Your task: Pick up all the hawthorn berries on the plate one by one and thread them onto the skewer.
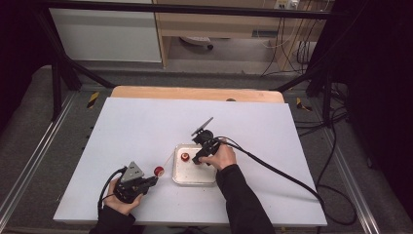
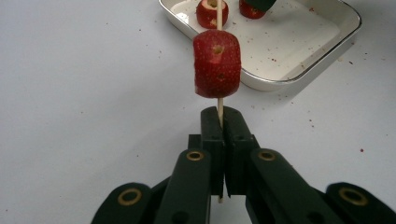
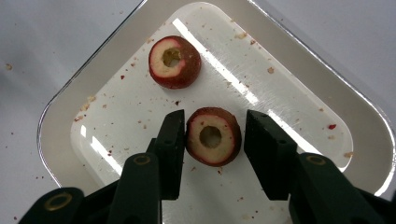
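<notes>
Wooden and thin, the skewer (image 2: 219, 103) is pinched near its blunt end by the left gripper (image 1: 152, 181), whose jaws are pressed together on the stick with nothing else between them. Held that way, low over the white table (image 1: 131, 126) and left of the tray (image 1: 176, 176), the skewer slants its free tip toward the tray, ready to take more fruit. One red fruit piece (image 2: 217, 63) is already threaded on the stick, sitting just beyond the jaw tips and clear of the table.

Further right, the shallow white tray keeps the loose pieces together and catches their crumbs. Two cored fruit rings lie in it, well apart from each other, cut face up, so the holes are easy to find. The far ring (image 3: 174, 61) lies untouched.

The near ring (image 3: 214, 136) sits between the jaws of the right gripper (image 3: 214, 140), which straddles it from above. The left pad looks to be touching its skin, or nearly so, while a gap shows at the right pad, so the grip is not yet made. Squeezing across the sides would probably leave the hole free for the skewer.
</notes>
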`<action>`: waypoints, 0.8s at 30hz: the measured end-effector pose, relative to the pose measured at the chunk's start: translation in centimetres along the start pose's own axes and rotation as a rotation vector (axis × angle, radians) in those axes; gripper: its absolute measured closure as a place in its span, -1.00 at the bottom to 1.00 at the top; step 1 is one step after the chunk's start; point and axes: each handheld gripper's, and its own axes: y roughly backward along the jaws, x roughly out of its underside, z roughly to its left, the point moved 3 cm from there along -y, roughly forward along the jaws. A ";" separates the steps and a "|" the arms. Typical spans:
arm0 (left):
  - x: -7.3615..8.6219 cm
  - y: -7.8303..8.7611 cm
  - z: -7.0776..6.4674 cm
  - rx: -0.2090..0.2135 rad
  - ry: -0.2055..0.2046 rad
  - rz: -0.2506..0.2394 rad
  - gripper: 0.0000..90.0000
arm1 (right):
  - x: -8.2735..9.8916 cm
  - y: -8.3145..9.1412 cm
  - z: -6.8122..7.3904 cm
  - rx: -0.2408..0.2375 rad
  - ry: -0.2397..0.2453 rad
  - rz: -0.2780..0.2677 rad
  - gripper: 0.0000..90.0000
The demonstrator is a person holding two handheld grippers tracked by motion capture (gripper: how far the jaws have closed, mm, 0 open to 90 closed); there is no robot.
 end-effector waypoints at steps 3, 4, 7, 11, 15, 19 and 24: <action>0.0 0.0 0.0 -0.001 -0.003 0.002 0.96 | 0.0 0.0 0.0 -0.001 -0.010 0.003 0.36; 0.0 0.0 0.0 -0.001 -0.004 0.002 0.96 | 0.0 0.0 0.0 -0.001 -0.012 0.004 0.37; 0.0 0.0 0.0 -0.002 -0.004 0.003 0.96 | 0.0 0.1 0.0 -0.002 -0.019 0.010 0.37; 0.0 0.0 0.0 -0.003 -0.003 0.000 0.96 | 0.0 0.5 0.0 -0.003 -0.024 -0.001 0.38; 0.0 0.0 0.0 -0.004 -0.003 -0.002 0.96 | -0.1 1.5 0.2 -0.018 -0.028 -0.031 0.38; 0.0 0.0 0.0 -0.006 -0.004 -0.005 0.96 | 0.0 2.6 0.4 -0.023 -0.031 -0.063 0.38; 0.0 0.1 -0.1 -0.005 -0.006 -0.007 0.96 | 0.2 3.7 0.7 -0.026 -0.040 -0.078 0.38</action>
